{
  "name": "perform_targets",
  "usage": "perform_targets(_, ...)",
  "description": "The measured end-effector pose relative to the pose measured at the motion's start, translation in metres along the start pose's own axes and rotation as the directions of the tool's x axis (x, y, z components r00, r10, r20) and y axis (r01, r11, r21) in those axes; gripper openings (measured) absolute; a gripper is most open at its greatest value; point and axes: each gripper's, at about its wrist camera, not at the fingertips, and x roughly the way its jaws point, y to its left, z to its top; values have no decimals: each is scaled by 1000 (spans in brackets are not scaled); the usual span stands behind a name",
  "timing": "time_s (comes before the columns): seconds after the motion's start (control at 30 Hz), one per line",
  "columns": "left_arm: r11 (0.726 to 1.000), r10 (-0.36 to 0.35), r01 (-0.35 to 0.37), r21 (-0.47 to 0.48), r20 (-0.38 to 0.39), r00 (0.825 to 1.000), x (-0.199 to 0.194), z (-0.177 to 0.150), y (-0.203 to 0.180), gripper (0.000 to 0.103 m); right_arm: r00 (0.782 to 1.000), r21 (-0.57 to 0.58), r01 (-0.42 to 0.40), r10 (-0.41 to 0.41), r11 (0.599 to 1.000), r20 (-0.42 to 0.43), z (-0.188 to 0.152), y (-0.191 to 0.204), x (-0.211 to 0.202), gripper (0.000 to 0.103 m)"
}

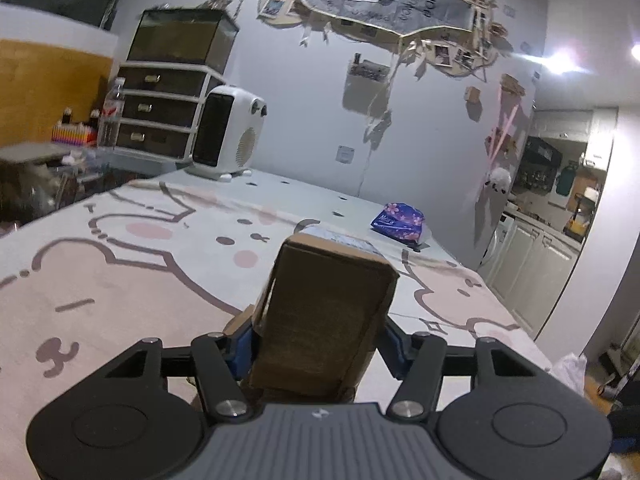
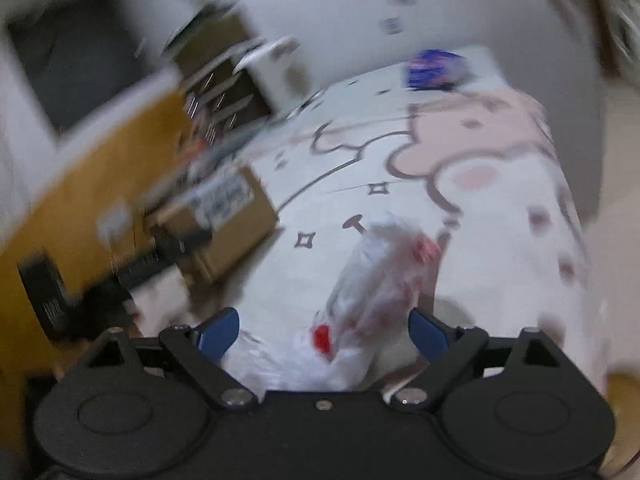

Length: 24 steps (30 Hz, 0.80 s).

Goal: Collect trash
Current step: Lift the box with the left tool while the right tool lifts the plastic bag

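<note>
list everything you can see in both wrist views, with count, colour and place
cardboard box: 1, brown, clamped between the left gripper's fingers, over the table
plastic bag: 1, clear-white with red print, between the right gripper's open fingers, no pad pressing it
tissue pack: 1, blue-purple, far right part of the table
table cover: 1, white and pink cartoon print, over the table
heater: 1, white, far edge of the table
drawer unit: 1, white frame with dark drawers, left of the heater
left gripper: 1, black with blue pads, shut on the box
right gripper: 1, black with blue pads, open
</note>
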Motion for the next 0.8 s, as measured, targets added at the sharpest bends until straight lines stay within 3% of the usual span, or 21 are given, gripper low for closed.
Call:
perform_targets(0.07, 1000, 6, -6, 9, -2, 1000, -1, -2, -1, 61, 999, 151, -25, 21, 988, 27, -13, -8, -2, 92)
perform_targets(0.13, 1000, 20, -20, 20, 8, 1000, -5, -4, -3, 61, 998, 213, -31, 19, 977, 56, -24, -6, -3, 89)
perform_targets(0.27, 998, 56, -57, 39, 22, 998, -14, -4, -10, 60, 991, 217, 14, -43, 976, 128, -37, 9, -3, 88)
perform_targets(0.37, 996, 79, -80, 47, 37, 996, -25, -8, -23, 59, 988, 235, 48, -80, 971, 129, -46, 16, 2, 84)
perform_targets(0.47, 995, 83, -84, 56, 24, 996, -35, -15, -36, 59, 985, 196, 93, -119, 976, 125, -53, 28, 14, 82)
perform_targets(0.6, 995, 87, -87, 50, 6, 996, -50, -23, -48, 58, 966, 150, 141, -169, 978, 194, -62, 36, 19, 80)
perform_targets(0.67, 995, 84, -85, 48, 6, 996, -60, -27, -54, 58, 956, 139, 166, -194, 976, 221, -63, 35, 23, 73)
perform_targets(0.73, 996, 82, -83, 39, 4, 997, -69, -30, -59, 58, 944, 112, 215, -236, 970, 233, -63, 35, 26, 50)
perform_targets(0.8, 995, 96, -96, 41, 8, 995, -79, -34, -64, 58, 947, 115, 212, -233, 971, 221, -61, 30, 24, 44)
